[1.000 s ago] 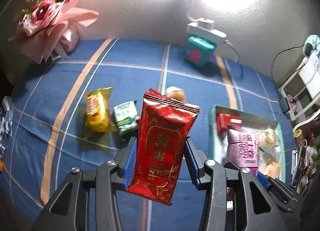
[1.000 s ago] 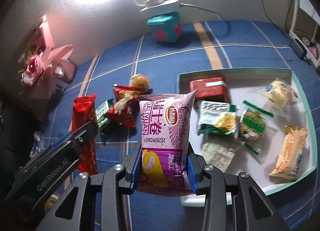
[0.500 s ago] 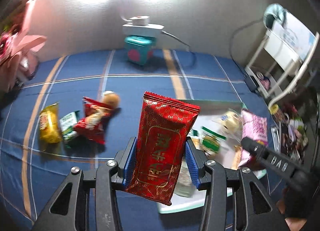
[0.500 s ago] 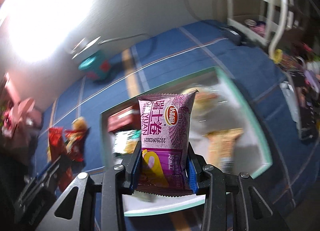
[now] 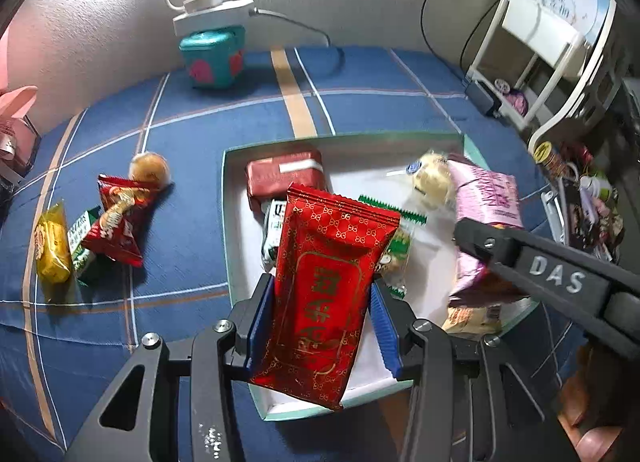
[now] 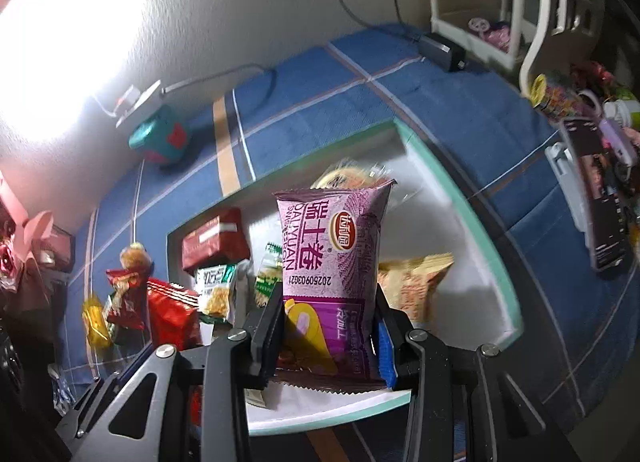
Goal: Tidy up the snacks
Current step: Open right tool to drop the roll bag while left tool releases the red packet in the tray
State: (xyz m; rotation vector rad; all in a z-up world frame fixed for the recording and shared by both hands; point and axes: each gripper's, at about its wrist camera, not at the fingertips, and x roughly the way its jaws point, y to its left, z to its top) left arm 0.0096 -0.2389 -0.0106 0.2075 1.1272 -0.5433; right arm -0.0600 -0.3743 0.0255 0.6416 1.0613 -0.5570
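Dim room, harsh glare, fisheye warp
Wall (image 6: 60, 42) blown out w/ lamp glare; corners black, edges bent; pink packet (image 5: 486, 198) motion-blurred.

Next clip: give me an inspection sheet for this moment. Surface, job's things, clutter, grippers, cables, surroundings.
Surface: blue checked cloth.
Job's things: white tray with teal rim holds several snacks, among them a red box; four loose snacks lie left of it on the cloth: yellow packet, green packet, red bag, round bun.
Clutter: teal box by the wall.
Grippers: left gripper shut on the red packet; right gripper shut on the purple packet; both over the tray.
Cables: grey cable from the white device on the teal box; black cable on the wall.
Surroundings: white rack, pale wall.
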